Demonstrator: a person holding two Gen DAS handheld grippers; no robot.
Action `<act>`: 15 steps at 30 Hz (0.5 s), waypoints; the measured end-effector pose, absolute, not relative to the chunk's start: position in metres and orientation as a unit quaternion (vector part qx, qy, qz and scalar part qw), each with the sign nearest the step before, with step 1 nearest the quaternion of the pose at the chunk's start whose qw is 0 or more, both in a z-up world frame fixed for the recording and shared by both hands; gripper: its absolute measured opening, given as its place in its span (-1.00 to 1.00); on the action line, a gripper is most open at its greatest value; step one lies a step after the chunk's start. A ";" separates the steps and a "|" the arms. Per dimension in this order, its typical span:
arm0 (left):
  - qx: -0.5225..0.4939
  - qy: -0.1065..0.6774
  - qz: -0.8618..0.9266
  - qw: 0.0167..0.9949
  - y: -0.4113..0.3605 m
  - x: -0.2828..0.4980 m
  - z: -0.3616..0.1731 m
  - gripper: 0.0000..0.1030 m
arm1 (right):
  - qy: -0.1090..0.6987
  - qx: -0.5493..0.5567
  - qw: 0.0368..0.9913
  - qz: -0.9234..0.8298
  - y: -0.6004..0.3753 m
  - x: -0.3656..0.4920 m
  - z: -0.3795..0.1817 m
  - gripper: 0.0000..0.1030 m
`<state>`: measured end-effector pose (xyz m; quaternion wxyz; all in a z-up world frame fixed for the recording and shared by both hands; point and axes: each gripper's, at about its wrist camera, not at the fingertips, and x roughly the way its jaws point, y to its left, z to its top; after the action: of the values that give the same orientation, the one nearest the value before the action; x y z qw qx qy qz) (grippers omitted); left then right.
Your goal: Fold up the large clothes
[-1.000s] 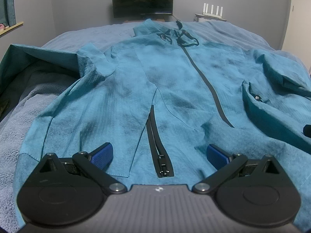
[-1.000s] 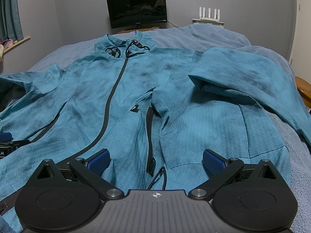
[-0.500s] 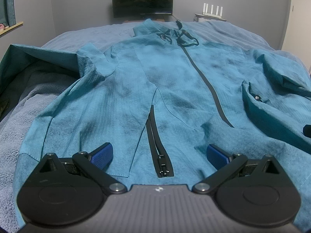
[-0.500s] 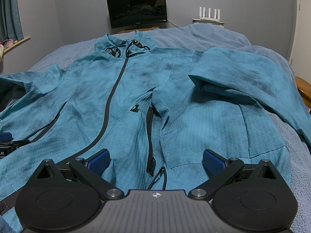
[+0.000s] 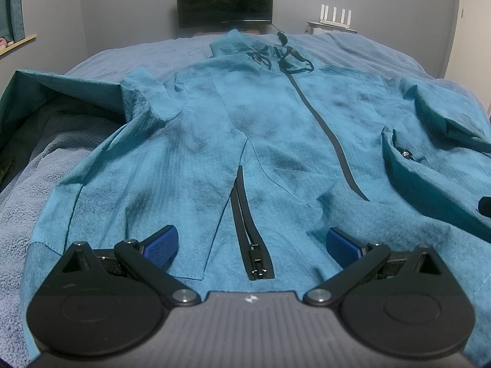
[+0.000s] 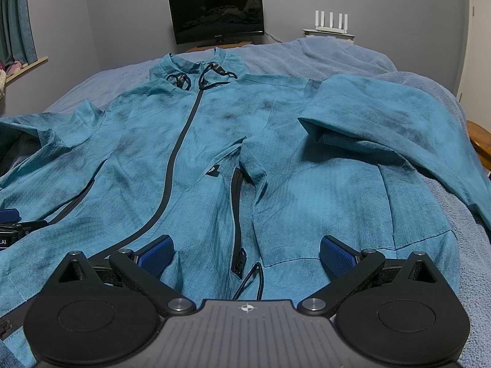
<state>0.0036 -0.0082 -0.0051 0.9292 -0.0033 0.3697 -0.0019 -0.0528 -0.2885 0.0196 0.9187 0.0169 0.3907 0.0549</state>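
A large teal jacket [image 5: 245, 128] lies spread face up on the bed, collar at the far end, black front zip [image 5: 325, 135] closed. My left gripper [image 5: 251, 243] hovers open over the hem, a black pocket zip [image 5: 254, 257] between its blue pads. In the right wrist view the same jacket [image 6: 214, 141] fills the frame; my right gripper [image 6: 245, 253] is open over the hem by the other pocket zip [image 6: 237, 214] and a black cord loop [image 6: 251, 279]. The right sleeve [image 6: 383, 122] lies folded across the body. The left gripper's tip [image 6: 9, 224] shows at the left edge.
The bed has a grey-blue blanket [image 5: 40, 178]. A dark monitor [image 5: 224, 0] and a white router [image 5: 334, 18] stand against the far wall. A wooden piece of furniture [image 6: 480, 141] sits beside the bed on the right. A curtain [image 6: 15, 18] hangs at far left.
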 end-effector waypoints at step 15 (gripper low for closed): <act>-0.003 0.370 -0.002 0.929 -0.008 0.004 -0.005 1.00 | 0.392 0.017 0.918 0.055 -0.291 -0.052 0.020 1.00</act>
<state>0.0037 -0.0081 -0.0054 0.9290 -0.0031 0.3700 -0.0019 -0.0522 -0.2905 0.0196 0.9184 0.0167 0.3915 0.0549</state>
